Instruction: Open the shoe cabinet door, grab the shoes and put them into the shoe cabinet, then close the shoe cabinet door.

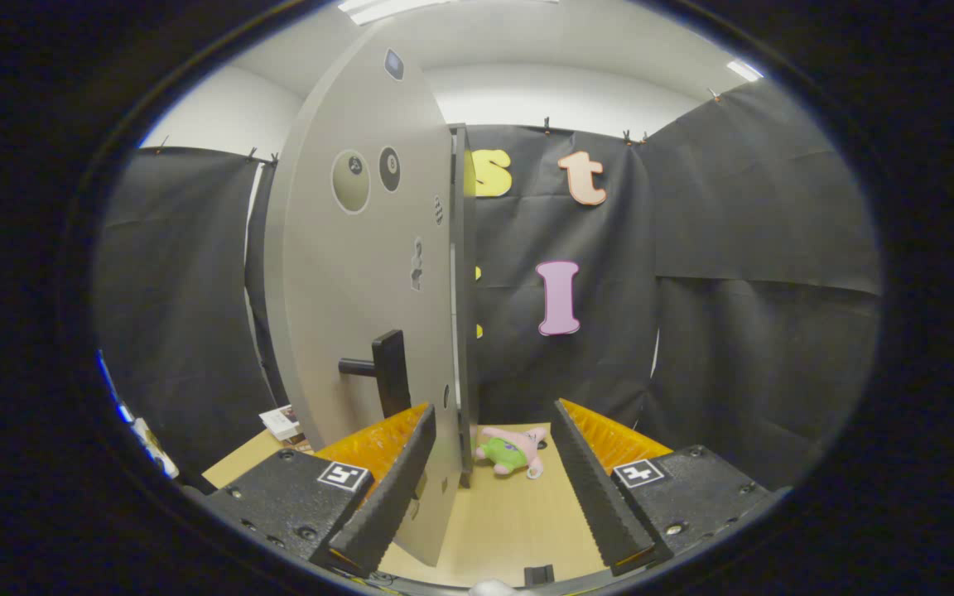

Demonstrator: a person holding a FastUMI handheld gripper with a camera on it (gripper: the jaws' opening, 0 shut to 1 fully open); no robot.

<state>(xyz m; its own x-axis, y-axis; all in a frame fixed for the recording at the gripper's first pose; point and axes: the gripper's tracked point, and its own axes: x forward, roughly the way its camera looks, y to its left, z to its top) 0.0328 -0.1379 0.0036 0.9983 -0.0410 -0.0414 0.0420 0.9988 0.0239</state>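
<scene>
The grey shoe cabinet door [344, 281] stands swung out towards me, nearly edge-on. Its black handle [386, 372] sticks out just above my left finger [386, 488]. The door's lower corner [431, 530] reaches in between my fingers, close against the left one; I cannot tell if they touch. The cabinet's dark front edge [462, 290] shows right behind the door. My gripper [493, 410] is open, with a wide gap from the door to the right finger [593, 488].
A pink and green plush toy [512, 451] lies on the light wooden tabletop [510, 530] just beyond the fingers. A small white box [281, 422] sits on the table left of the door. Black cloth walls close in behind and to the right.
</scene>
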